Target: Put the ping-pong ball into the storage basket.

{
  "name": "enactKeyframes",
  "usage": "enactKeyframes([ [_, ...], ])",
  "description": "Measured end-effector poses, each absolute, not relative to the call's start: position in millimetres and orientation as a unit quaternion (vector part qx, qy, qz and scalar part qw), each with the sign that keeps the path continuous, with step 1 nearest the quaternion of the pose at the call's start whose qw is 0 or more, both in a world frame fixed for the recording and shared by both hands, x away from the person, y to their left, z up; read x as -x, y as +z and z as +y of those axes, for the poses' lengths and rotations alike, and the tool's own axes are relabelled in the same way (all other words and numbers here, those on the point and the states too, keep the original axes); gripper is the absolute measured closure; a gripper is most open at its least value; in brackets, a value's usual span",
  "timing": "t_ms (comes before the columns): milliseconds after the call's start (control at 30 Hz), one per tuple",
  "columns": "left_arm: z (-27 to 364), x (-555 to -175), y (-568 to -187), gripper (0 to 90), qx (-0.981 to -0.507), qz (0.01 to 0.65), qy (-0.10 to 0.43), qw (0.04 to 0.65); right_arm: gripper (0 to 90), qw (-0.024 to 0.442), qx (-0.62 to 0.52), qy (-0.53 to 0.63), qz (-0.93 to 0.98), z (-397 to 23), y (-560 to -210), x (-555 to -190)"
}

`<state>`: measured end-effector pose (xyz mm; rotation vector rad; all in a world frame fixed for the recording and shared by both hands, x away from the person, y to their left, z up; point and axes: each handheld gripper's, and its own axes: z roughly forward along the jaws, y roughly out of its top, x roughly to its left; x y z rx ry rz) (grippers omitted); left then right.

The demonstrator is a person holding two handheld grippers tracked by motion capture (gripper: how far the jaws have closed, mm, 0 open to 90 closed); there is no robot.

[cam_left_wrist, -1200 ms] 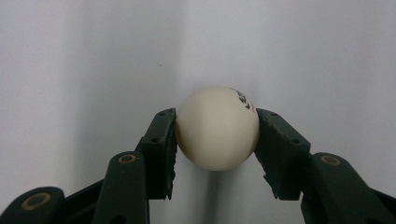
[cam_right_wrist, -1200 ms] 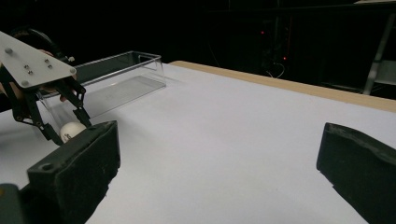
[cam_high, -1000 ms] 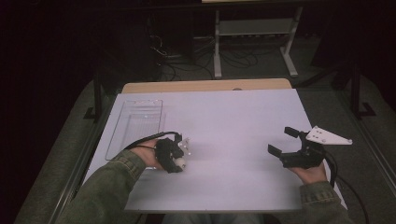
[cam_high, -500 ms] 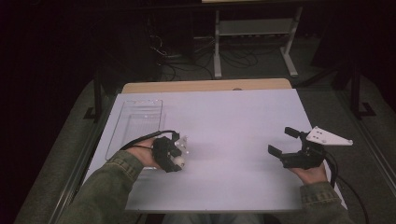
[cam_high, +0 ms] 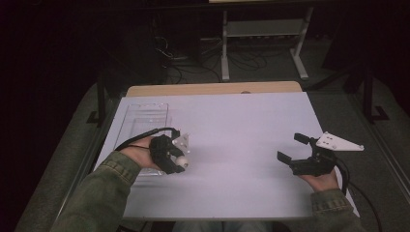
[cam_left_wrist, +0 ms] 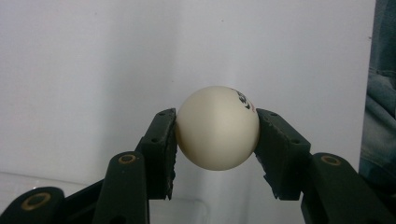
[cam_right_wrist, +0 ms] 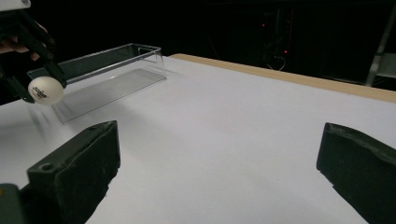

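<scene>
Your left gripper is clamped on the white ball, one jaw pressed to each side of it, and nothing else touches the ball. Against the pictures from a moment ago, that hand has come up a little: the ball was low against the white table, and now the right gripper view shows it hanging clear of the surface with a soft shadow beneath it. So the pickup looks done and the grip is holding through the lift.

The ball sits just beside the near end of the clear plastic tray, which lies along the table's left side. That tray seems the likely place for it, so the next move is probably a short carry forward and over the tray wall. The ball is smooth and round and could squirt out if the squeeze eases, so keep it steady.

Your right gripper rests on the far side of the table, jaws wide apart and holding nothing, unmoved.
</scene>
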<state>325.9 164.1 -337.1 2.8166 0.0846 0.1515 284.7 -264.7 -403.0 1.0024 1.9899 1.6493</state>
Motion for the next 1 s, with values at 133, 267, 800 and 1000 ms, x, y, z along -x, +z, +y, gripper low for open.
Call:
enactKeyframes([
  [133,166,-327,-325,50.1,-0.985,0.029,0.058,0.163,0.0,0.185,-0.361,0.588,0.7,-268,-403,-283],
  [267,170,-328,-312,50.1,-0.984,0.031,0.063,0.164,0.0,0.182,-0.365,0.586,0.7,-269,-406,-282],
  [800,182,-330,-272,50.2,-0.986,0.025,0.087,0.14,0.0,0.184,-0.365,0.582,0.703,-268,-406,-283],
  [1000,181,-329,-260,50.3,-0.99,0.013,0.077,0.117,0.0,0.188,-0.364,0.573,0.71,-266,-406,-281],
])
